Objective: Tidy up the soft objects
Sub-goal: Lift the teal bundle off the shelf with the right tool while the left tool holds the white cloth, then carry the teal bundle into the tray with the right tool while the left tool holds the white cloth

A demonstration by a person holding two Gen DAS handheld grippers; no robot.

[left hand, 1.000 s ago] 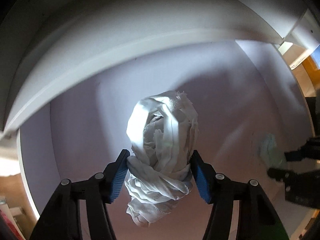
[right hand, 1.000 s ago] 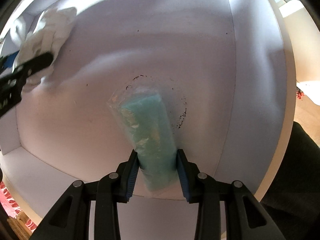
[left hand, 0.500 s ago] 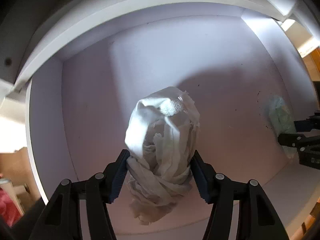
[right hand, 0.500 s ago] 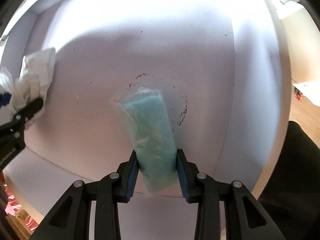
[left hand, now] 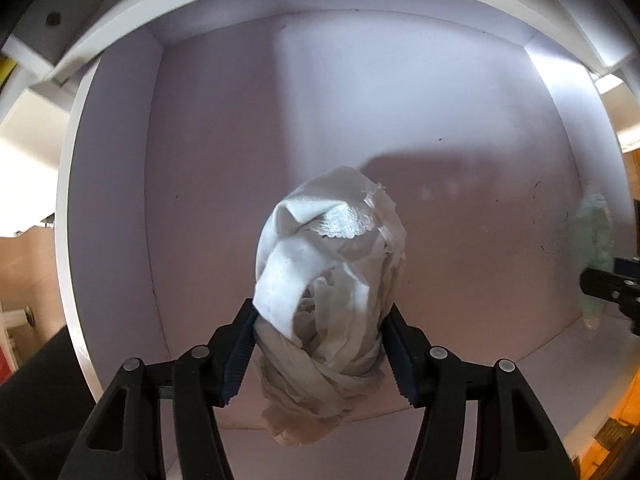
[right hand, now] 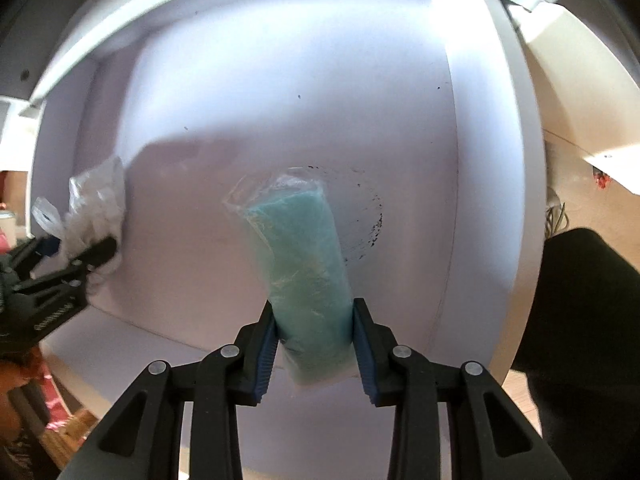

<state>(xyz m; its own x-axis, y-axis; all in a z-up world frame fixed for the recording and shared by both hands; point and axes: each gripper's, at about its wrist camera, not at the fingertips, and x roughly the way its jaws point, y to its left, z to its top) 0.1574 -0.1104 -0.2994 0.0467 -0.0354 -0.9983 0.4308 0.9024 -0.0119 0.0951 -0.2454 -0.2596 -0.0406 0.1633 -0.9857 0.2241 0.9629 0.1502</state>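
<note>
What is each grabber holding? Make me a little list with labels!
place: inside a white cabinet compartment
left gripper: shut on a crumpled white cloth
right gripper: shut on a teal sponge in a clear plastic wrapper
cloth position: on the left side of the compartment, lower end hanging below the fingers
sponge position: on the right side, long end pointing toward the back wall
marks: a ring of dark specks on the wall behind the sponge
touching each other: no, the cloth and sponge are apart

Right gripper (right hand: 314, 344), black with blue pads, clamped on a teal sponge in clear plastic wrap (right hand: 300, 264). White cubby shelf (right hand: 280, 80) behind. Left gripper (right hand: 76, 256) at left edge, gripping a crumpled white cloth bundle (right hand: 96, 204).
</note>
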